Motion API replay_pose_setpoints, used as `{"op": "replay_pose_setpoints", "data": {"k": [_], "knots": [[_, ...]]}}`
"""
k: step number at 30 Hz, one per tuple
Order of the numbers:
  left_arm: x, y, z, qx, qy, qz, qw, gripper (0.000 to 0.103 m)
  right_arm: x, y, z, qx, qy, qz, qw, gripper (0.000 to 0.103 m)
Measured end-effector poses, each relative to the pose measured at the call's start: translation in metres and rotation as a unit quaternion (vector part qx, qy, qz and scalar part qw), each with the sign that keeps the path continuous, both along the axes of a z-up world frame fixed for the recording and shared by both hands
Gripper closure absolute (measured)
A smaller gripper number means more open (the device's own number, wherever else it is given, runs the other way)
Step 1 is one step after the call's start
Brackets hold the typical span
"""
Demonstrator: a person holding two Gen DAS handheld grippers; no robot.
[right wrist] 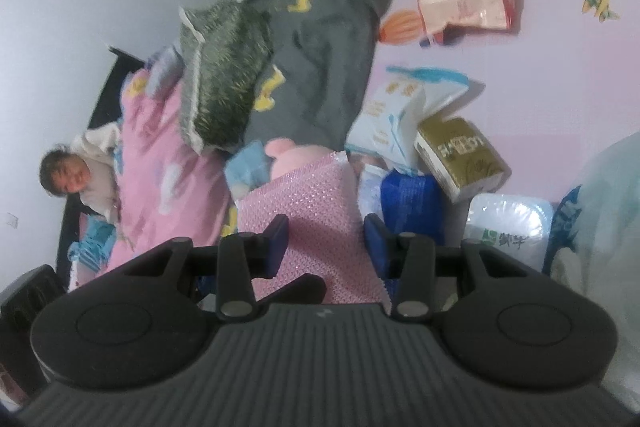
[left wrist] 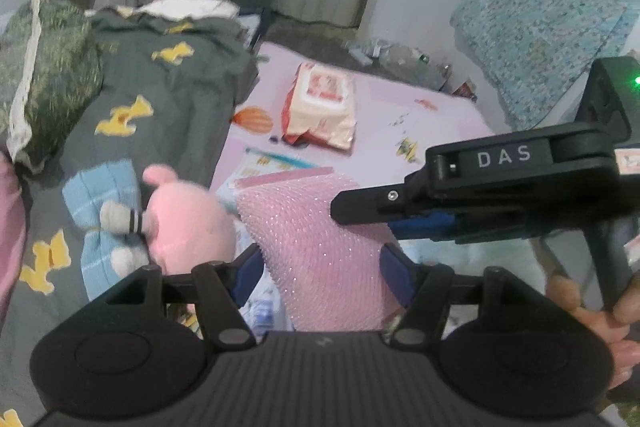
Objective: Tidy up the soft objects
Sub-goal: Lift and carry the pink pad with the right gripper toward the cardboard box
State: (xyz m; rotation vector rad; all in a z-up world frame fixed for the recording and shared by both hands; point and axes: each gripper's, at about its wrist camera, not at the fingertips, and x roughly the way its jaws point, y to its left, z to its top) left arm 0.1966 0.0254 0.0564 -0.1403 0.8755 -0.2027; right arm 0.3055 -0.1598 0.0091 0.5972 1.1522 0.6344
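Observation:
A pink bubble-wrap pouch (left wrist: 320, 239) is held up over the bed by both grippers. My left gripper (left wrist: 322, 275) is shut on its near end, a blue pad pressing on each side. My right gripper (left wrist: 360, 217) reaches in from the right and clamps the pouch's right edge. In the right wrist view the same pouch (right wrist: 312, 199) sits pinched between the right gripper (right wrist: 328, 241) and its blue pads. Behind the pouch lie a pink plush toy (left wrist: 188, 223) and a blue striped cloth (left wrist: 104, 187) on the grey blanket.
A grey blanket with yellow shapes (left wrist: 160, 99), a green pillow (left wrist: 52, 75) and a wet-wipes pack (left wrist: 320, 107) lie on the pink sheet. A gold tissue pack (right wrist: 460, 155) and a white packet (right wrist: 508, 227) sit nearby. A person lies by the pink quilt (right wrist: 160, 155). A hand (left wrist: 592, 307) holds the right gripper.

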Motion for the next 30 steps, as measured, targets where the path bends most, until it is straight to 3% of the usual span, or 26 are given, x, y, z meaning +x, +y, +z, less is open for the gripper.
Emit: {"op": "replay_pose_setpoints", "data": {"k": [10, 20, 30], "knots": [[-0.011, -0.054, 0.040, 0.006, -0.045, -0.041, 0.9981, 0.037, -0.025, -0.060, 0.042, 0.026, -0.045, -0.044, 0.998, 0.063], [-0.018, -0.129, 0.060, 0.013, -0.071, -0.100, 0.9924, 0.036, -0.058, -0.147, 0.064, 0.044, -0.069, -0.106, 0.991, 0.063], [-0.017, -0.224, 0.068, 0.011, -0.074, -0.187, 0.9795, 0.035, -0.100, -0.249, 0.071, 0.051, -0.081, -0.190, 0.977, 0.063]]}}
